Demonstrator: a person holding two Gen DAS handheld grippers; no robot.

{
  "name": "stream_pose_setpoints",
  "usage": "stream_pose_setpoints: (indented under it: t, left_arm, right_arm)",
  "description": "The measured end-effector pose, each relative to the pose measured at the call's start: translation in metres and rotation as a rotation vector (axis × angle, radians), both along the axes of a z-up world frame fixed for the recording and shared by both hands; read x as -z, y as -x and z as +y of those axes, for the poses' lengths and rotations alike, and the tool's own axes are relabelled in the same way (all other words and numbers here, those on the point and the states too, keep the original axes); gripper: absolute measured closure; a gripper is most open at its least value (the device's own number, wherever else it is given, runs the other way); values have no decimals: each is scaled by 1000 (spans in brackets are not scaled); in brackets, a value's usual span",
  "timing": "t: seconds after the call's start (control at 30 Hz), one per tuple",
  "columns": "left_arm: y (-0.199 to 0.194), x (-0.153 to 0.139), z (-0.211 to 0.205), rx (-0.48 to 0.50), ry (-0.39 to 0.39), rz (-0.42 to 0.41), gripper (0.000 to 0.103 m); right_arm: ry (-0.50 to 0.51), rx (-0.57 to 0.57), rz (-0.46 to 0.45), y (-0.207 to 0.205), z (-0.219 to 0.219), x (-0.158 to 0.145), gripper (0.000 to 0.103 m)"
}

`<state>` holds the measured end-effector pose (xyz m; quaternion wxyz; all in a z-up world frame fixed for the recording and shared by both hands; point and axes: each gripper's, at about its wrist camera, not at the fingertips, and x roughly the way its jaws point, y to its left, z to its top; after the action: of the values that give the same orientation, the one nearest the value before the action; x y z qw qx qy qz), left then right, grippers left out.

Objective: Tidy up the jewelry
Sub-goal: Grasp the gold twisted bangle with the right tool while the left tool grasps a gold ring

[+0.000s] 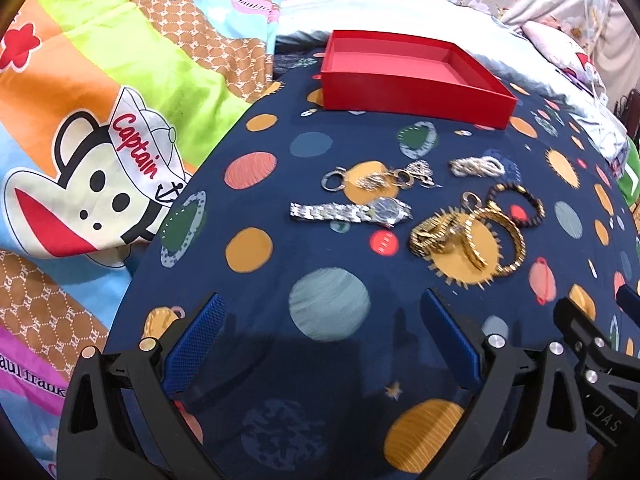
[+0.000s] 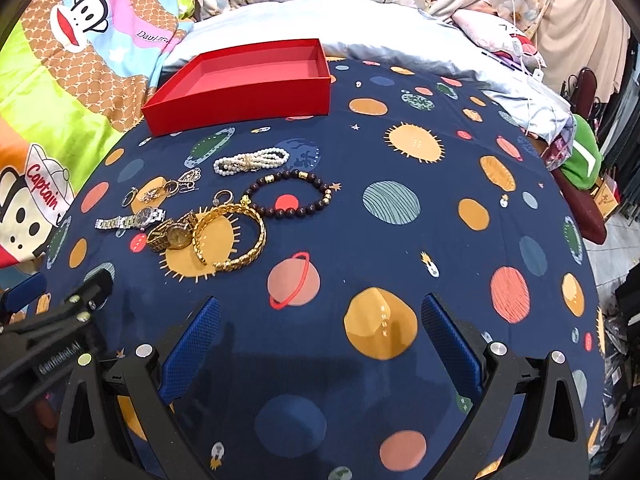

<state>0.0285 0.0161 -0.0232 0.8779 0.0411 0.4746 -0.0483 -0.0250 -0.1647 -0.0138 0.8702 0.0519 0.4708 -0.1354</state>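
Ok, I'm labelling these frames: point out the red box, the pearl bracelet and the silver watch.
red box (image 2: pixel 240 100): right wrist view, front outer wall.
pearl bracelet (image 2: pixel 251 161): right wrist view, gathered middle.
silver watch (image 1: pixel 387 209): left wrist view, dial.

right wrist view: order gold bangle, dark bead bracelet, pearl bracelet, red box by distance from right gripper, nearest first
From the right gripper, jaws open:
1. gold bangle, ahead-left on the cloth
2. dark bead bracelet, just beyond it
3. pearl bracelet, farther back
4. red box, at the far edge, empty
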Motion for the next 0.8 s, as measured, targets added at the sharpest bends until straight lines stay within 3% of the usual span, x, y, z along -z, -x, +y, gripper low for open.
stream_pose_setpoints:
  t: [0.23,0.43,0.57,0.73,0.8]
  left_arm:
    - [-20,9,16,-54,-6,14,7]
    - [-32,12,22,-53,2,16,7]
    - [-34,15,23,-46,1,19,7]
    - [-37,17,24,-43,12,27,7]
    - [-38,17,24,-38,19,26,7]
  right_arm:
    - [-28,-33,9,-18,2,11,6]
    - [-47,-98,17,-37,19,21,15]
    - [-69,-123,41,-51,26,31,27]
    - [-39,-140,28,-61,34,34,32]
    - [-25,-149,19,-63,37,34,38]
